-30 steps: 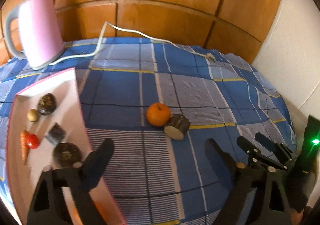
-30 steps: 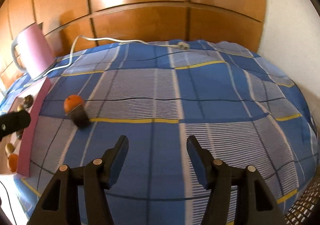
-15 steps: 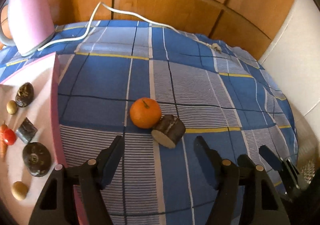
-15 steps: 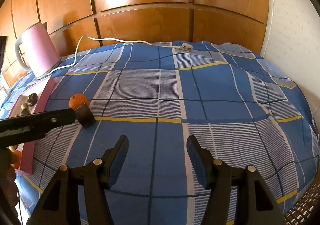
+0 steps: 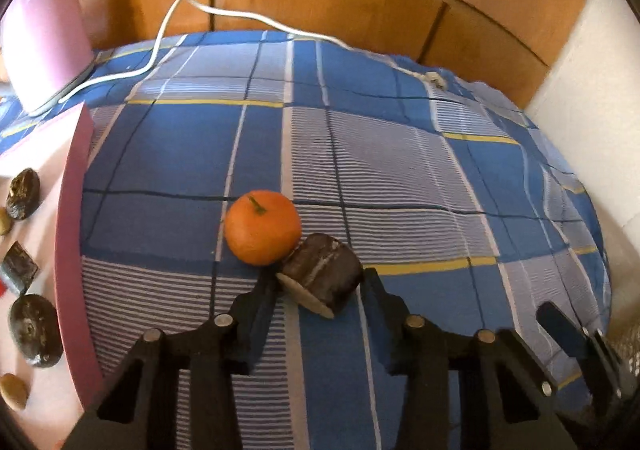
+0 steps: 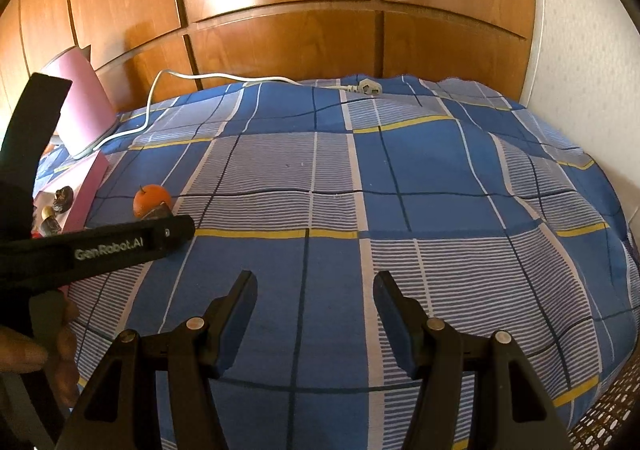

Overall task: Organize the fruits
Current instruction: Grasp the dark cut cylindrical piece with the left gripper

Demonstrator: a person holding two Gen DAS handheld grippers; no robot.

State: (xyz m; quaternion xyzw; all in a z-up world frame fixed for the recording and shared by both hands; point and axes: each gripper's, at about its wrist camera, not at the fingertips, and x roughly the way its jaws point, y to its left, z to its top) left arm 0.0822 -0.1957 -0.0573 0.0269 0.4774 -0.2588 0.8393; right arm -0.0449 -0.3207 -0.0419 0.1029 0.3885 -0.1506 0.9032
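While its jaws have just been closing, the left gripper brackets a dark cut fruit piece on the checked bedspread, contact unclear. The piece touches an orange beside the pink tray. The right gripper hovers spread, empty.

Left gripper jaws closing; right gripper jaws apart.
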